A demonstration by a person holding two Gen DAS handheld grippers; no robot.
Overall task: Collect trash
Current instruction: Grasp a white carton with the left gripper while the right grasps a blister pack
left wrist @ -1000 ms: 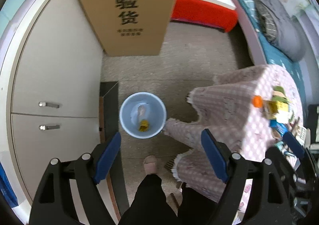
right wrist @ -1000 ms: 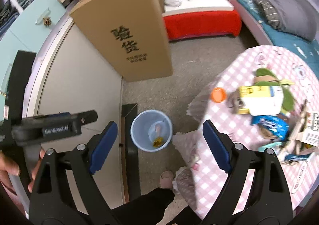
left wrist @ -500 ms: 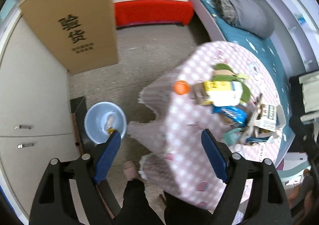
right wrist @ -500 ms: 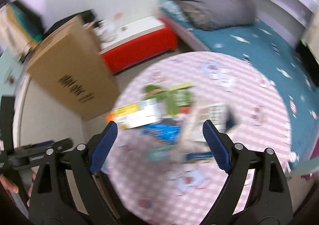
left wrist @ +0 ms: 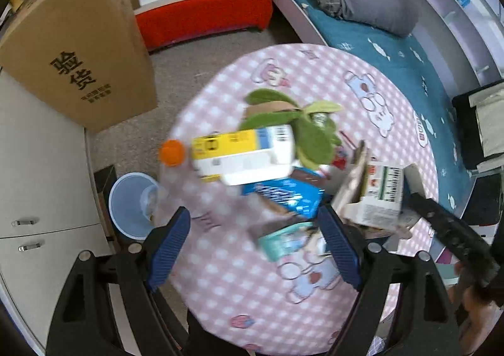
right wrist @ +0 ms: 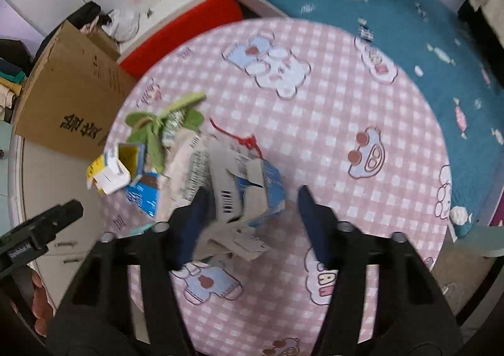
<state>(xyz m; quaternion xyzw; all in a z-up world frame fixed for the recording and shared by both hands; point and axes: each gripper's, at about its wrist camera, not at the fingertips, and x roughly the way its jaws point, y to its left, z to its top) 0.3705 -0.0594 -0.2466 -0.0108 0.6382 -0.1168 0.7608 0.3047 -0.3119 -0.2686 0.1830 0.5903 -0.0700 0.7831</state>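
The round bench [left wrist: 315,308] under its pink checked cloth carries the trash in a heap on its left half; the blue bin [left wrist: 126,208] stands on the floor just off its left edge, some scraps already inside. Largest in the heap is the yellow and white carton [left wrist: 239,154], an orange cap [left wrist: 171,152] at its left end, with a blue wrapper [left wrist: 283,195] nearer. At the near right of the heap lies a torn grey cardboard box [right wrist: 233,192].

The step in hand looks like a fresh pick. The right gripper [right wrist: 252,214] is closing, the torn box between its jaws, though blur hides whether the pads touch yet. Next it must clamp firmly, lift clear and carry left to the bin. The left gripper [left wrist: 255,245] hangs released, grasping nothing, above the bench's near side.
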